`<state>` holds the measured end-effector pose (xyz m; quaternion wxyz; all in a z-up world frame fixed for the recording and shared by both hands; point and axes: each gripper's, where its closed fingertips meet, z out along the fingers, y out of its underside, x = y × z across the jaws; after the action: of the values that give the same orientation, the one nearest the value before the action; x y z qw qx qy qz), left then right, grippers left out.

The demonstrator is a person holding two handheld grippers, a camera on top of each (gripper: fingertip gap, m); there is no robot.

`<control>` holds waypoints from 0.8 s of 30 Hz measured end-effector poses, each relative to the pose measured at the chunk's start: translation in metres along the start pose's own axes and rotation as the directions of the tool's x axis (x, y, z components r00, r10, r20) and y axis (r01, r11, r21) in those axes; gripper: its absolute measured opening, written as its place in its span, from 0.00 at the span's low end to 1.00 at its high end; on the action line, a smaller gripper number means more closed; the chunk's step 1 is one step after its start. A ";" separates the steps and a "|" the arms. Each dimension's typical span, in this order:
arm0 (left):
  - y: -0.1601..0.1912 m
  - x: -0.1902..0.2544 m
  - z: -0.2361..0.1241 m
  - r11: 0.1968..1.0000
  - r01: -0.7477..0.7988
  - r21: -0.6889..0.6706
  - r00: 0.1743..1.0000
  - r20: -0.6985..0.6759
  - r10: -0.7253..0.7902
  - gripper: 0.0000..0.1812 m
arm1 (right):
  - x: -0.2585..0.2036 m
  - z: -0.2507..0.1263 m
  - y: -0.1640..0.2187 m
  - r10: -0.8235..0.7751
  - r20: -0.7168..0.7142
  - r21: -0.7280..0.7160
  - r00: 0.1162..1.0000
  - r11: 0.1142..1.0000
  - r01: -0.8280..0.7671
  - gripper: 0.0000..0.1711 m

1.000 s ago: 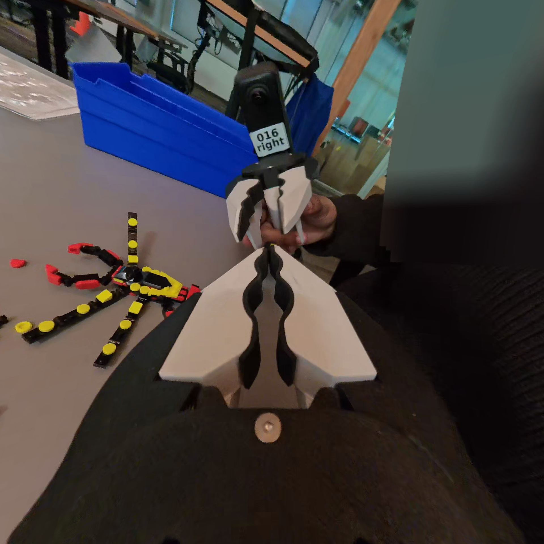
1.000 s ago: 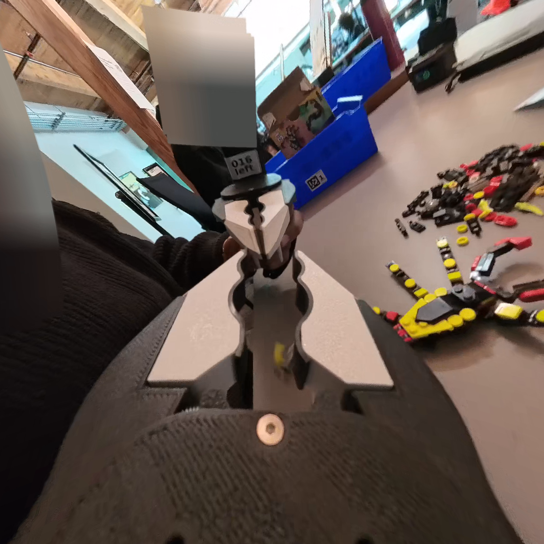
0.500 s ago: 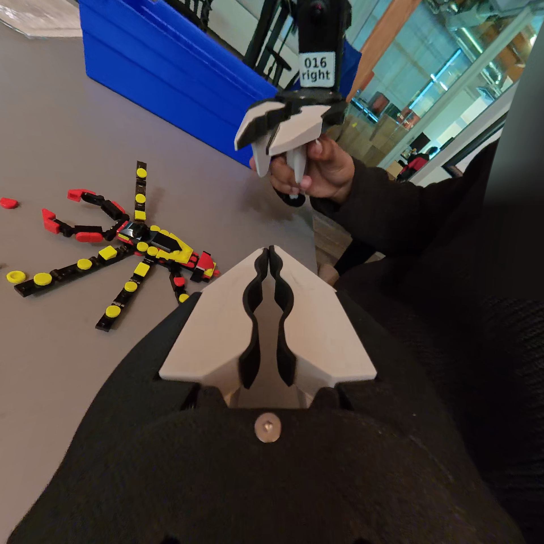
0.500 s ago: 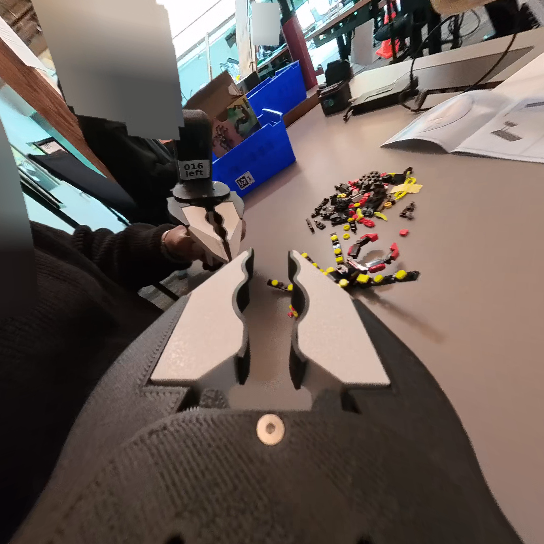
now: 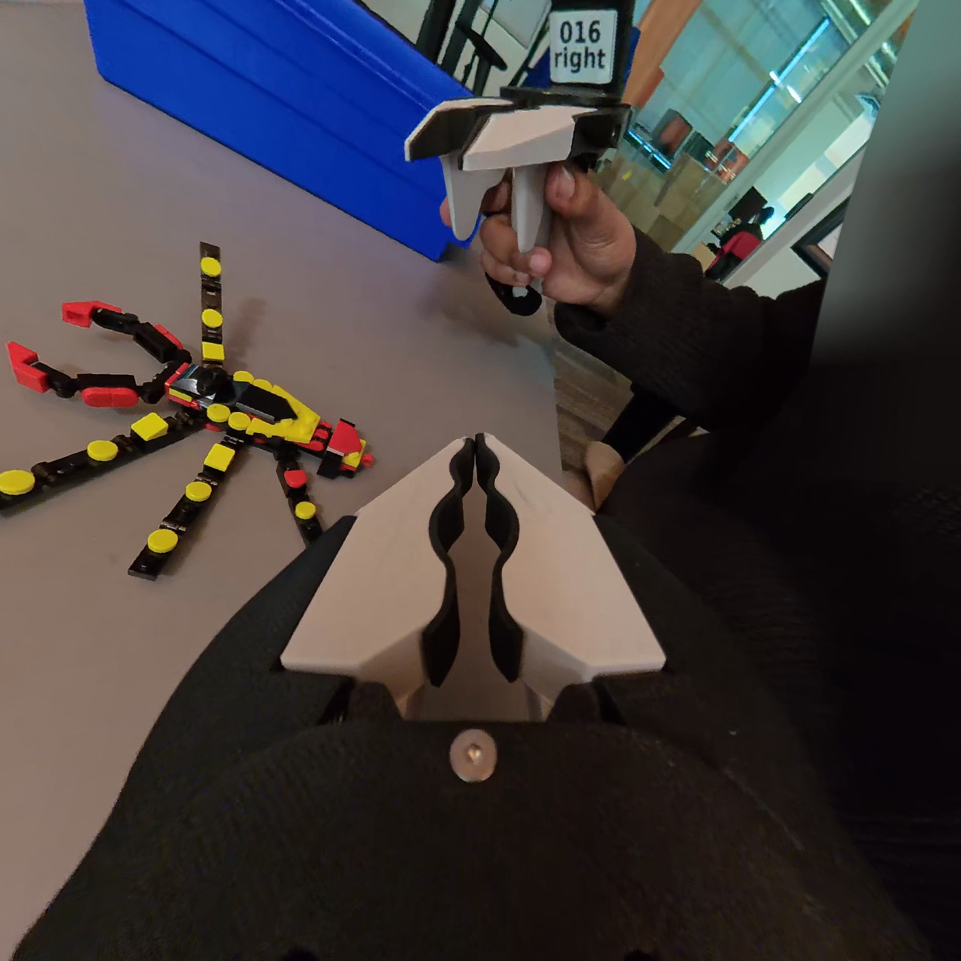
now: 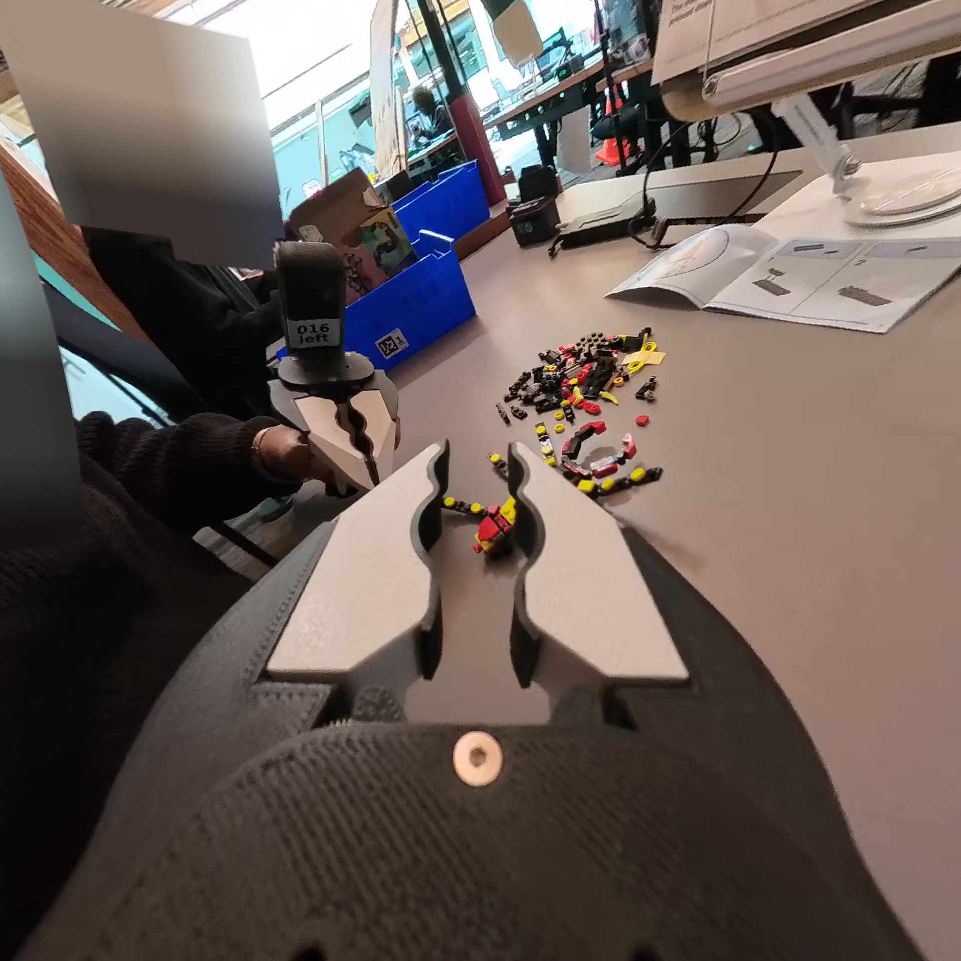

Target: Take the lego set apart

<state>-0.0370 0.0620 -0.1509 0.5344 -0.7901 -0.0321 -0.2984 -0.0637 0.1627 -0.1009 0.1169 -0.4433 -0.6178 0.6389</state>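
Table (image 6: 780, 520) nearer; right gripper (image 6: 477, 453) lower.

Black-yellow-red lego set (image 5: 244, 405) (blue bin (image 5: 270, 99))

Daylight from the rear windows (image 6: 333, 67), overexposed; soft shadows on the surface (image 5: 322, 291); wide-angle edge distortion; near foreground blurred.

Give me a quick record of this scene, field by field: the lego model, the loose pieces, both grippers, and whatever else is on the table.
lego model: black, yellow and red build, flat on the table
loose pieces: pile beyond the model
left gripper: shut, empty, above the table's edge
right gripper: open, empty, aimed at the model
blue bin: behind the model
booklet: open, far side
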 end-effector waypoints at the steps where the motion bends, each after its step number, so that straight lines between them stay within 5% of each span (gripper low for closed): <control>1: 0.001 0.002 0.001 1.000 -0.004 0.002 1.000 0.000 0.004 0.00 | 0.000 -0.006 0.000 -0.002 -0.015 0.008 1.000 1.000 0.002 0.12; 19: 0.111 0.133 0.007 0.999 0.044 0.012 0.996 0.072 -0.045 0.09 | -0.096 -0.216 0.078 0.088 -0.411 0.235 0.907 0.972 0.012 0.17; 24: 0.123 0.166 0.028 1.000 0.016 0.017 0.995 0.100 -0.018 0.17 | -0.120 -0.267 0.091 -0.017 -0.576 0.180 0.817 0.972 0.148 0.27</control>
<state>0.1567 -0.0111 -0.1754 0.5361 -0.7994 -0.0679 -0.2627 0.2315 0.2432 -0.0904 0.3719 -0.5713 -0.4997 0.5344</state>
